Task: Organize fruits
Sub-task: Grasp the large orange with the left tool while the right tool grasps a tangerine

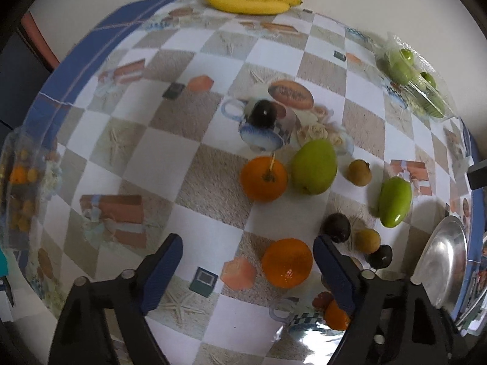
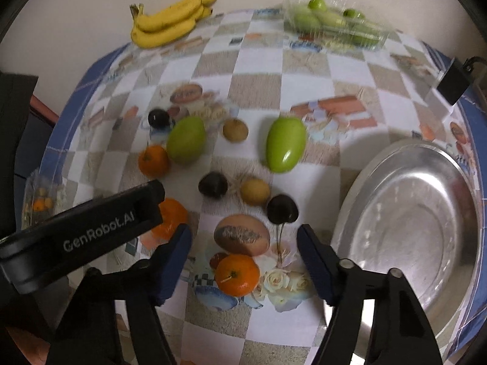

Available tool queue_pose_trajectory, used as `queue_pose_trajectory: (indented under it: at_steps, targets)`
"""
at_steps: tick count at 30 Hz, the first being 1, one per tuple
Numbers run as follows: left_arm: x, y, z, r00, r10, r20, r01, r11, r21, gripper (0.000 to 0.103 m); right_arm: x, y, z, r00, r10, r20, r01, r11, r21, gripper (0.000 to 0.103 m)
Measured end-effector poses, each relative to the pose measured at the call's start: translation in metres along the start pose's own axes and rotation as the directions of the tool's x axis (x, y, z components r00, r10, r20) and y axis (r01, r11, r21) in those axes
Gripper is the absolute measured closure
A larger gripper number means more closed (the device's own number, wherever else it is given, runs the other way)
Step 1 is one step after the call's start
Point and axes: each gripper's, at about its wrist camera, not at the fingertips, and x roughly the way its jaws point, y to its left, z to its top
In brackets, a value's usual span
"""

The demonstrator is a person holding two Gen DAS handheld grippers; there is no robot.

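Getting lined up here: an orange (image 1: 287, 262) is sitting on the checked tablecloth (image 1: 194, 115) between the fingers of the left gripper (image 1: 248, 257), closer to its right-hand finger, pads not touching it yet, jaws fairly wide. Meanwhile another orange (image 2: 238, 274) is being straddled by the right gripper (image 2: 245, 254), jaws partway open, nothing being squeezed. The steel bowl (image 2: 404, 213) is lying just off to the right gripper's right, so that hand is probably being favoured for the shorter carry.
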Motion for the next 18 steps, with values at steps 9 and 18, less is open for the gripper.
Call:
queue_pose_trajectory:
  at_steps: [9, 18]
  targets:
    - [0.015, -0.01, -0.006, 0.999, -0.023, -0.043, 0.024, 0.999, 0.026, 0.024, 0.019, 0.013, -0.011, 0.998, 0.004, -0.069, -0.007, 0.999, -0.041, 0.052]
    - [0.017, -0.023, -0.007, 0.998, -0.042, -0.037, 0.044, 0.998, 0.046, 0.036, 0.03, 0.009, -0.014, 0.993, -0.011, -0.116, 0.007, 0.999, -0.032, 0.062]
